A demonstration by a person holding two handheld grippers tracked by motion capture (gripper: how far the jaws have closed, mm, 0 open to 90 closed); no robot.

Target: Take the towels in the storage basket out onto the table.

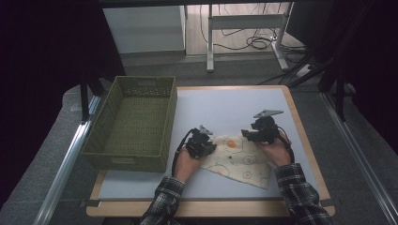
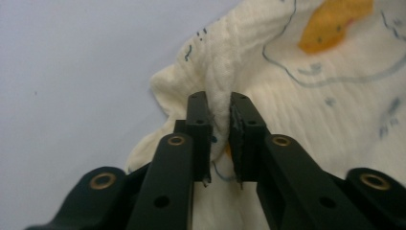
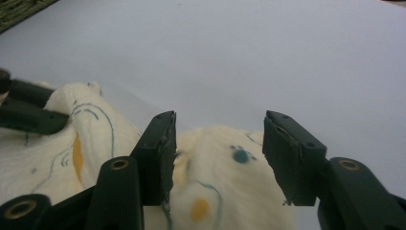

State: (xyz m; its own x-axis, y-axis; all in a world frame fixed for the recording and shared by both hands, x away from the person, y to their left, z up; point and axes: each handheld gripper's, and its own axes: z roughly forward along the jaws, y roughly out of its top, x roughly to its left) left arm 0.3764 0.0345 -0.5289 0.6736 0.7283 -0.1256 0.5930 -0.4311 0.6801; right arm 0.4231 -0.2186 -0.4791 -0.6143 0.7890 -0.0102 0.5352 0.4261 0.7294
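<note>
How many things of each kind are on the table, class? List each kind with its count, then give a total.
Printed cloth: 1
Green basket: 1
Hand-held claws: 2, the left claw shut on a fold of the cloth, the right claw open over the cloth
Total: 4

Your sleeves are a black-and-white plaid flannel, the left sleeve point(image 1: 165, 201) and the right sleeve point(image 1: 300, 197) both buttoned down to the wrist. Your left gripper point(image 1: 201, 143) is a matte black, boxy tool with a small grey three-cornered plate on top and a black cable looping off its side. Your right gripper point(image 1: 261, 131) is built the same way, with a larger grey plate. Up close, each black jaw arm carries brass-ringed pivot holes and ends in a flat rectangular pad point(image 3: 160, 153).
</note>
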